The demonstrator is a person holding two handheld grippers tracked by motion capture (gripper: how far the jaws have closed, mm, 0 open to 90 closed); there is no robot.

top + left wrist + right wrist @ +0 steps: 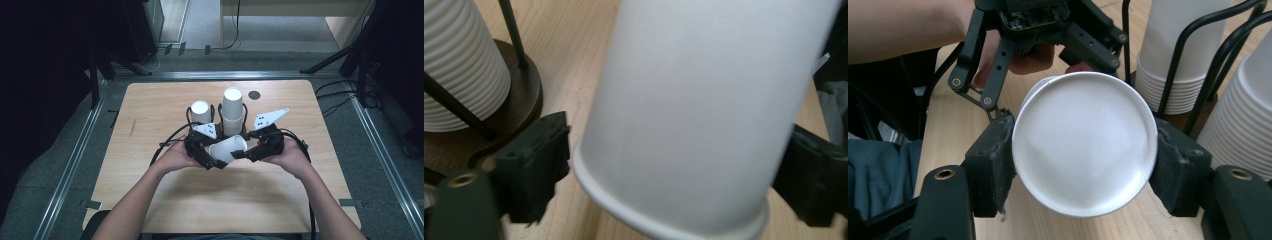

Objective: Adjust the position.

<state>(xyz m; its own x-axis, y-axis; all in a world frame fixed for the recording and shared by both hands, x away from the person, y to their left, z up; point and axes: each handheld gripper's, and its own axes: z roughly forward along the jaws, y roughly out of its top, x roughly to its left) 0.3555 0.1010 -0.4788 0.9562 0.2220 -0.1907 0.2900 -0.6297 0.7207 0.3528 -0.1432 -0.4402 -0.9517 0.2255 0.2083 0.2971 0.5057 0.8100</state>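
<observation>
Dark floor and black stands ring the pale wooden table (150,200) I am working over. Both of my forearms come up from the near edge and angle inward, so the hands meet just short of the table's middle. My left gripper (202,152) and right gripper (257,147) face each other with a white paper cup (227,148) lying on its side between them, off the wood.

From the left gripper view, the cup (694,115) sits across the jaws; the left jaw stands just clear of its rim and the right one lies against its wall, so I cannot tell whether this grip bites.

From the right gripper view, the jaws press on either side of the cup (1083,142) at its closed flat end, clamped on it, and the left gripper (1040,30) holds the far end.

Just behind the hands stands a wire cup rack (218,122) with two stacks of cups (232,112).
</observation>
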